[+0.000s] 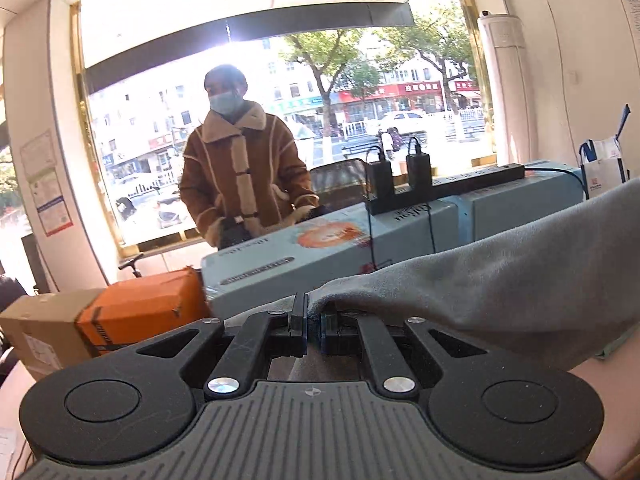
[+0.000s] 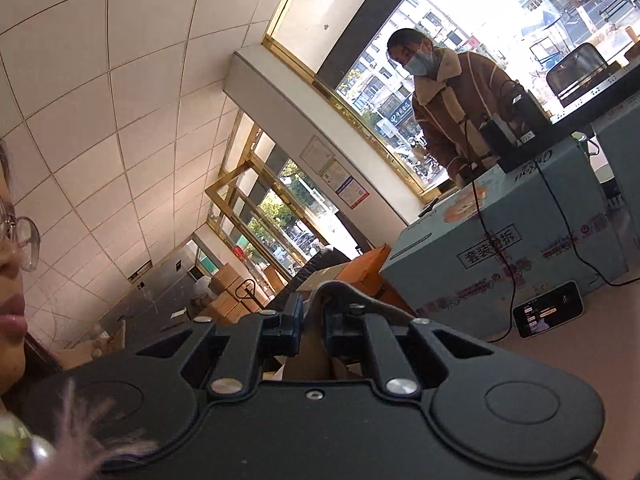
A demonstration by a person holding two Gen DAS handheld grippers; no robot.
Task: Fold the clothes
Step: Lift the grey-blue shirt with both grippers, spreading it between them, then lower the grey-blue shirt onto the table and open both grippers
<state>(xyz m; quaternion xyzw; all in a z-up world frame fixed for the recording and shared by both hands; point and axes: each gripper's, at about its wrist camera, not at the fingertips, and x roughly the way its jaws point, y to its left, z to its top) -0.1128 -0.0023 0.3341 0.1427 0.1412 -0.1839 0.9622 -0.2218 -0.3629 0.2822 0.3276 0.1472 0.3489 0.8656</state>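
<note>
Two tools are clamping the grey garment (image 1: 500, 280): left tool (image 1: 314, 316) and right tool (image 2: 312, 312) each pinching an edge, cloth hanging above the bench (image 2: 560, 380). Advice: keeping both level, fabric taut.

Both raised — left hand-held gripper (image 1: 313, 312) & right hand-held gripper (image 2: 312, 312) jaws pinched nearly closed.

Bright daylight floods through a wide gold-framed shop window (image 1: 280, 92) facing a street. White tiled ceiling (image 2: 100, 100) overhead. Long pale-blue printed cartons (image 1: 320, 256) and an orange cardboard box (image 1: 148, 300) stand before cream walls (image 1: 36, 92).
</note>
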